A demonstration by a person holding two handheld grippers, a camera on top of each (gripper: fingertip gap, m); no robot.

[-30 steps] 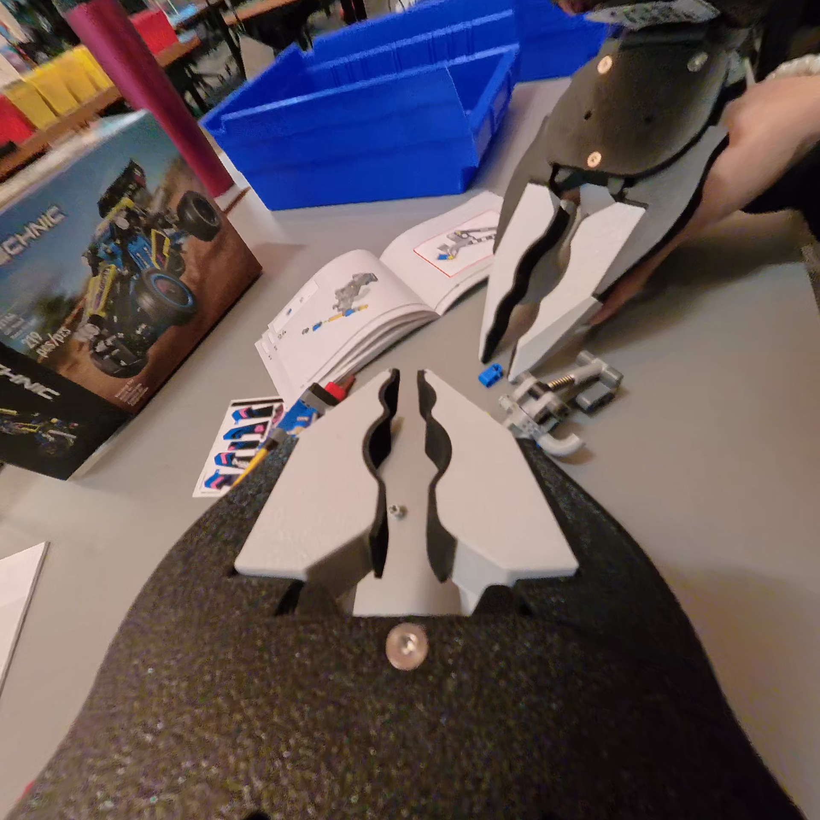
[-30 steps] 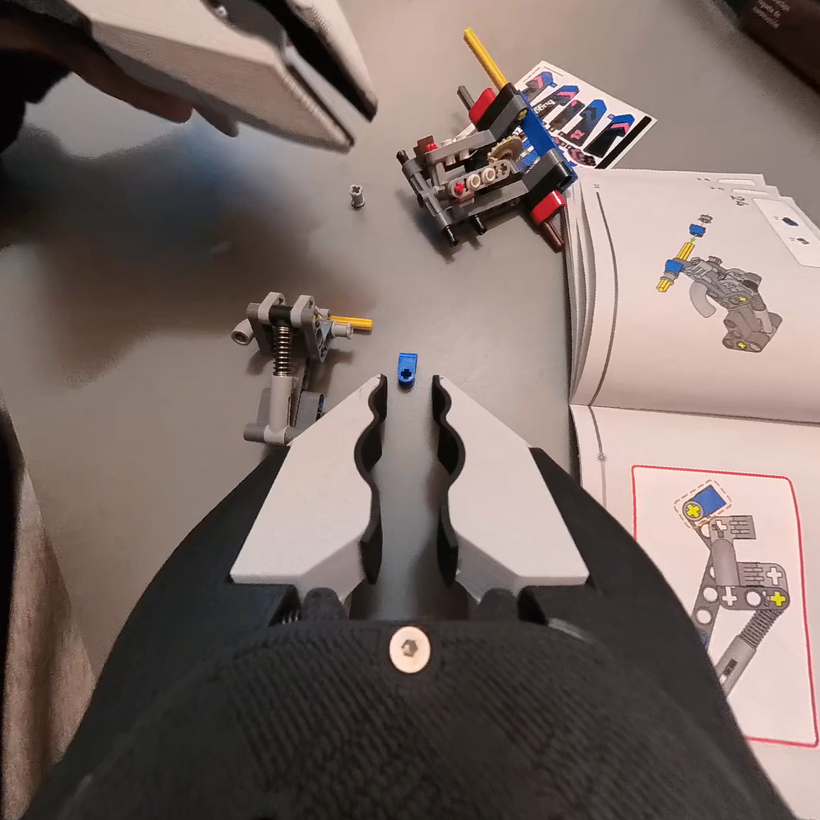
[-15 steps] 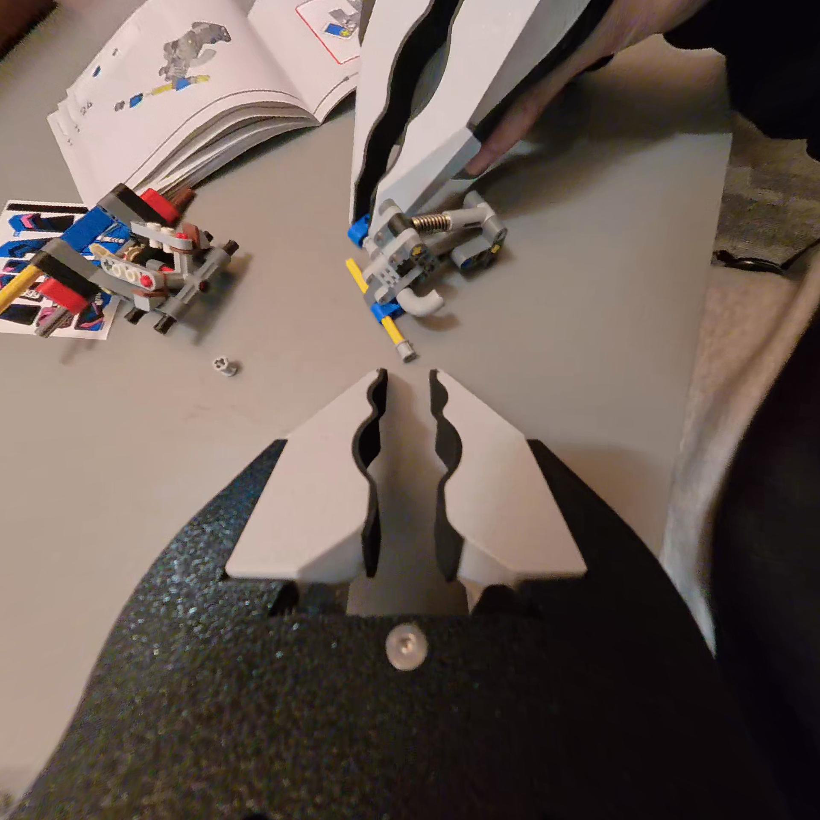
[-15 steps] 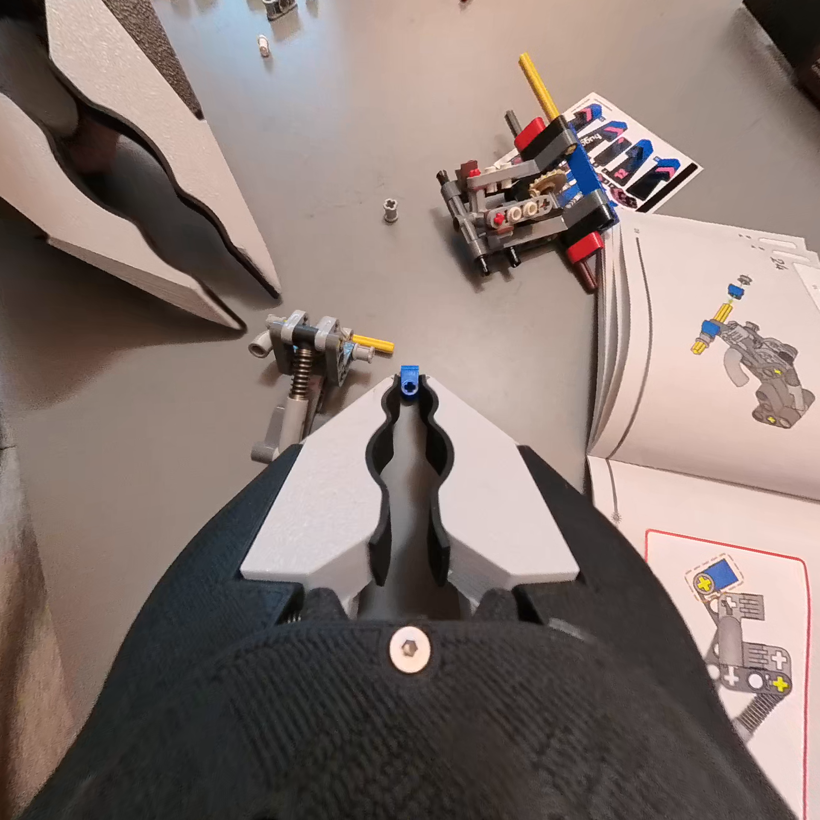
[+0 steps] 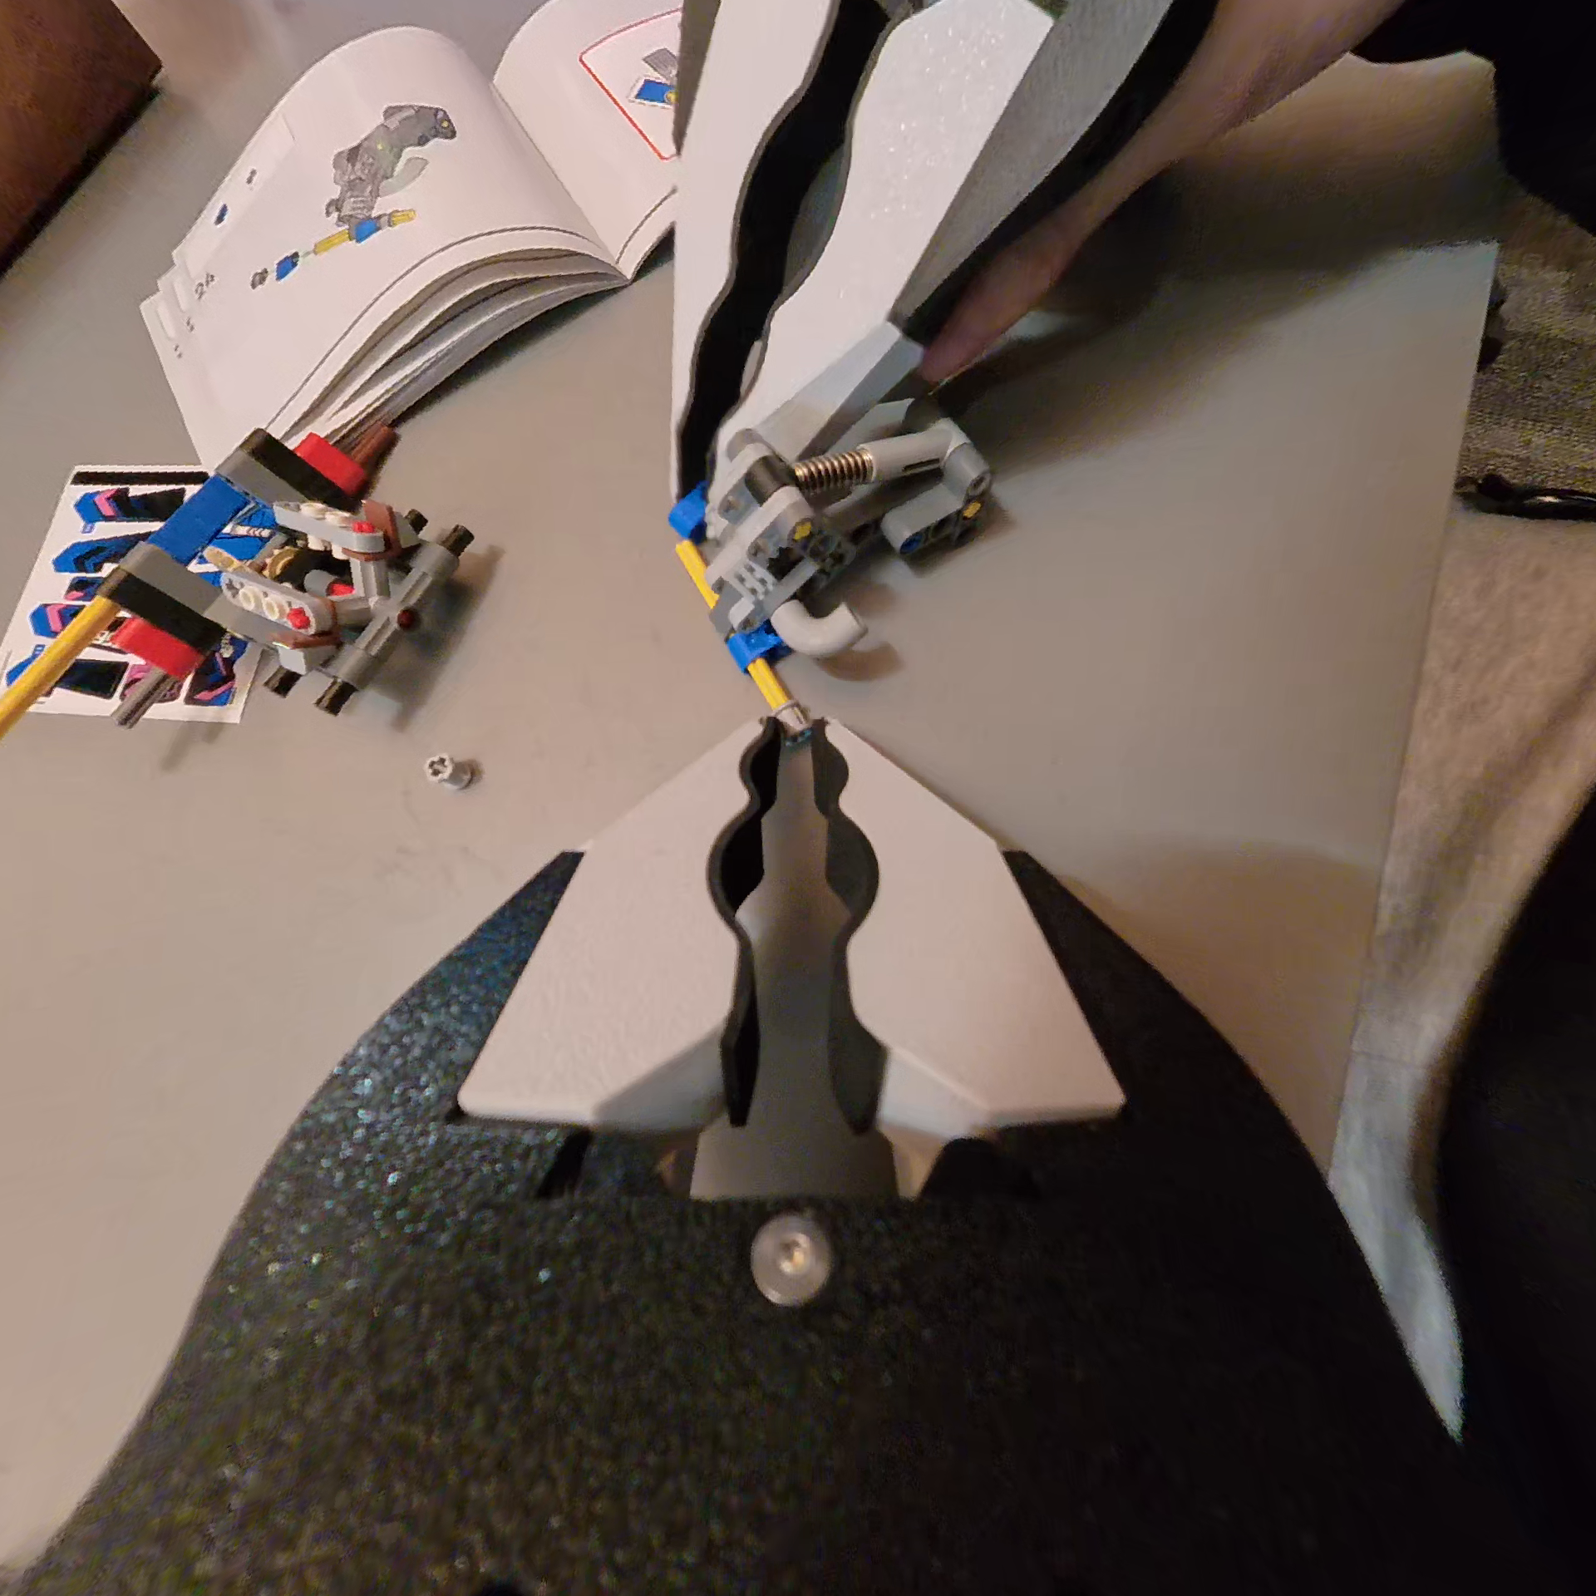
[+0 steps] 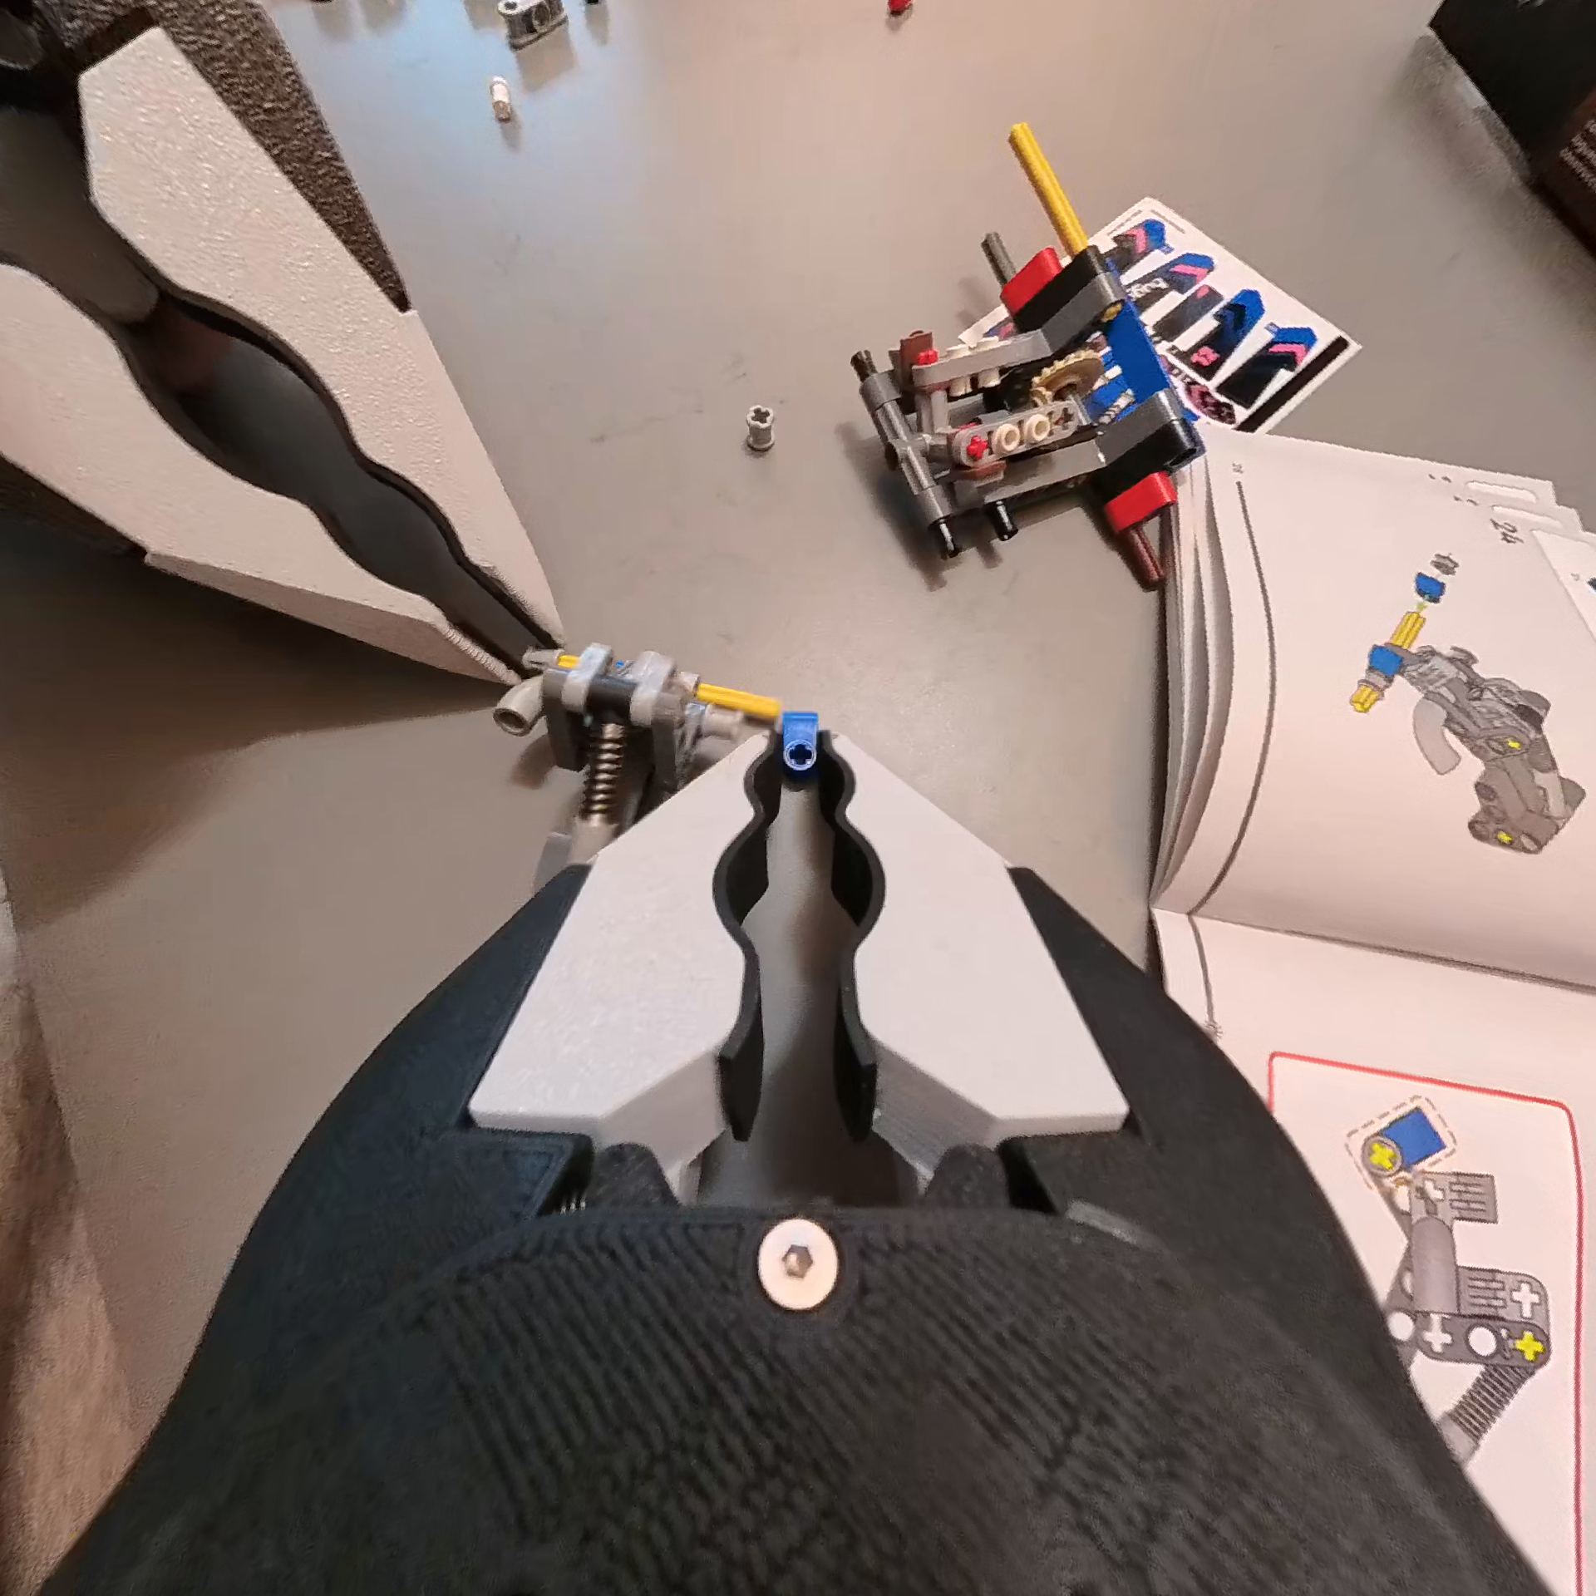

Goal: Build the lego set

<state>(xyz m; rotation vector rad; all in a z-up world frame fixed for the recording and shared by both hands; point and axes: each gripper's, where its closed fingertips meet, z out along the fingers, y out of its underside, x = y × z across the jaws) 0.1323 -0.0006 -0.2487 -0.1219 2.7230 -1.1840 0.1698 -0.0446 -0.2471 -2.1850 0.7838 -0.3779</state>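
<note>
The grey tabletop (image 6: 708, 216) carries an open instruction booklet (image 6: 1382, 734) at one edge, with a sticker sheet (image 6: 1226, 337) beside it. A multicoloured chassis assembly (image 6: 1028, 414) partly overlaps that sheet. Nearer the middle sits the grey spring assembly (image 5: 820, 535) with a yellow axle (image 6: 738, 699). The left gripper (image 5: 794, 734) is nearly closed, pinching the axle's end. The right gripper (image 6: 801, 751) clamps a small blue connector (image 6: 800, 744) at the axle's other tip. A loose grey bush (image 6: 759, 427) lies apart.

Right gripper (image 6: 799, 747) pinches blue connector (image 6: 800, 745) beside yellow axle (image 6: 737, 699).
</note>
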